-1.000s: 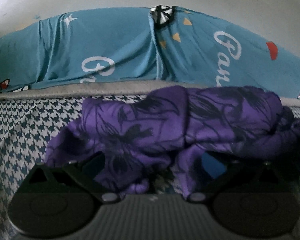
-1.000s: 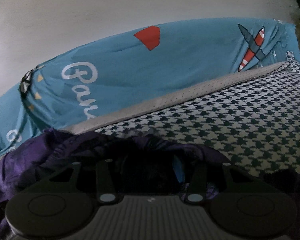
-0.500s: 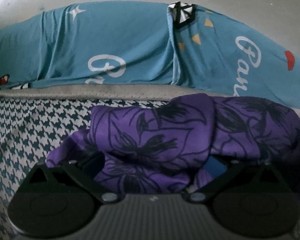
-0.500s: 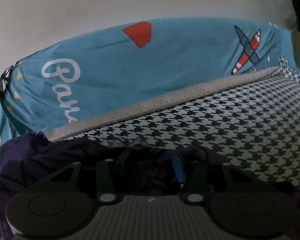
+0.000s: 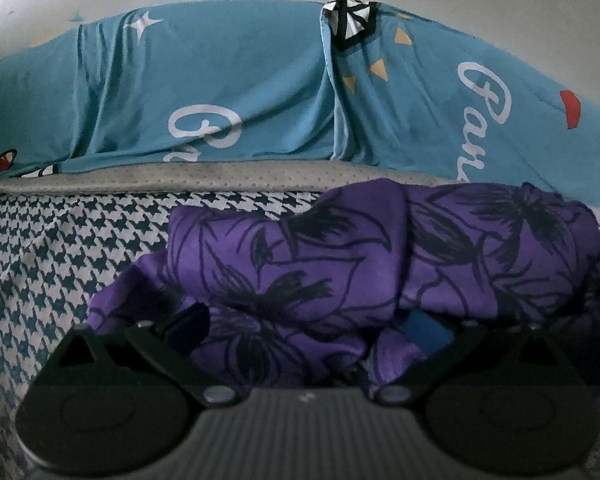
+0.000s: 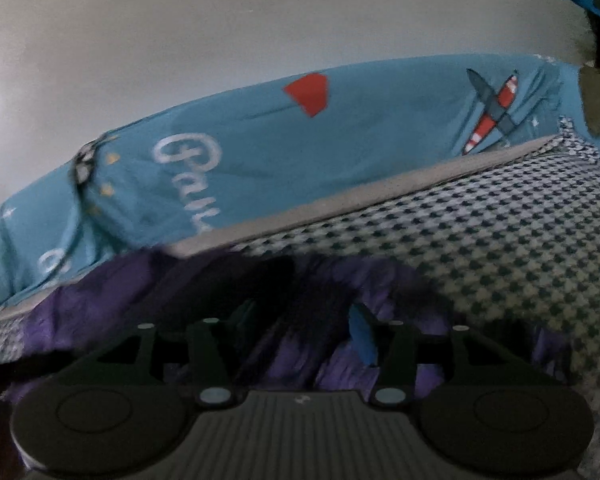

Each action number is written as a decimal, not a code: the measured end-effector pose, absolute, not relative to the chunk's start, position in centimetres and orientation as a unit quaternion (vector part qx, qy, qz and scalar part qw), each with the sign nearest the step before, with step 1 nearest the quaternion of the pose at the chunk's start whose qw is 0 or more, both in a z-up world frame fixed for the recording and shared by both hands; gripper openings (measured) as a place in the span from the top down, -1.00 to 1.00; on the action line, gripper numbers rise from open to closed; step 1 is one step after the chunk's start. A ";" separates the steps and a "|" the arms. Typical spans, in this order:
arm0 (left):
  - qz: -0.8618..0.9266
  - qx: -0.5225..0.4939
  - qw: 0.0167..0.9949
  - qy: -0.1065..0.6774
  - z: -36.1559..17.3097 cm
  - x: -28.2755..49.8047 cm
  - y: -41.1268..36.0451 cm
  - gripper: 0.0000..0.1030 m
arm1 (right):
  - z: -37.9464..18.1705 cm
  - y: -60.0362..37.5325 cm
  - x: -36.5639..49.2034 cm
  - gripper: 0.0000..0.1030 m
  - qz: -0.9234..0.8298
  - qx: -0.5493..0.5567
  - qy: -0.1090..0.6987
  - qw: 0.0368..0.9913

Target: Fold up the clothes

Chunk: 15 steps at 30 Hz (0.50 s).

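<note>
1. The purple garment (image 5: 340,272), printed with dark flowers, lies bunched in a rumpled heap on the houndstooth bed cover (image 5: 60,248), near the far edge of the bed
2. In the left wrist view the cloth fills the gap between the fingers of the left gripper (image 5: 304,328), which stand wide apart; folds drape over both blue pads, so I cannot tell whether they press on it
3. In the right wrist view, which is blurred, the right gripper (image 6: 300,320) has the same purple garment (image 6: 320,356) between its fingers; its jaws are opening, and the blue pad (image 6: 362,334) on the right shows bare beside the dark folds
4. A grey dotted band (image 5: 220,174) edges the cover on the far side
5. Beyond it hangs a teal sheet (image 5: 240,80) with white script, a red shape and a striped aeroplane (image 6: 492,112)
6. A pale wall (image 6: 220,20) stands behind
</note>
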<state>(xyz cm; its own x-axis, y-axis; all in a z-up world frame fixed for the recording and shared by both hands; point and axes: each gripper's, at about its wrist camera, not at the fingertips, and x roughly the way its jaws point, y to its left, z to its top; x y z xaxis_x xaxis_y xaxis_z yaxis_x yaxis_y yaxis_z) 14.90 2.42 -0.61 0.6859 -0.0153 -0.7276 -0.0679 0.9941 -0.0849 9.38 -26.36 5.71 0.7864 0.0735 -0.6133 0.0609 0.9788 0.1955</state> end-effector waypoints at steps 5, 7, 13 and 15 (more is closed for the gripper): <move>0.012 -0.051 0.918 0.394 -0.2 14.6 2.2 -1.00 | 5.5 -23.1 5.9 -0.02 0.071 0.081 0.339 0.935; 0.012 -0.051 0.917 0.396 -0.2 14.6 2.2 -1.00 | 5.6 -21.3 5.5 -0.02 0.108 0.060 0.355 0.927; 0.018 -0.053 0.914 0.401 -0.1 14.5 2.4 -1.00 | 4.1 -17.1 5.0 -0.17 0.175 0.002 0.361 0.916; 0.020 -0.053 0.913 0.403 -0.1 14.6 2.5 -1.00 | 3.6 -16.5 5.0 -0.31 0.188 -0.001 0.364 0.912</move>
<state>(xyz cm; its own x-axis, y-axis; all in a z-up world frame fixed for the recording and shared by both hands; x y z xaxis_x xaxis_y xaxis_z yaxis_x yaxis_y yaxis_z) 14.55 2.54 -0.11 0.6740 -0.0066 -0.7387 -0.0793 0.9935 -0.0812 5.05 -16.51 3.60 0.6650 0.3420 -0.6640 -0.3436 0.9294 0.1345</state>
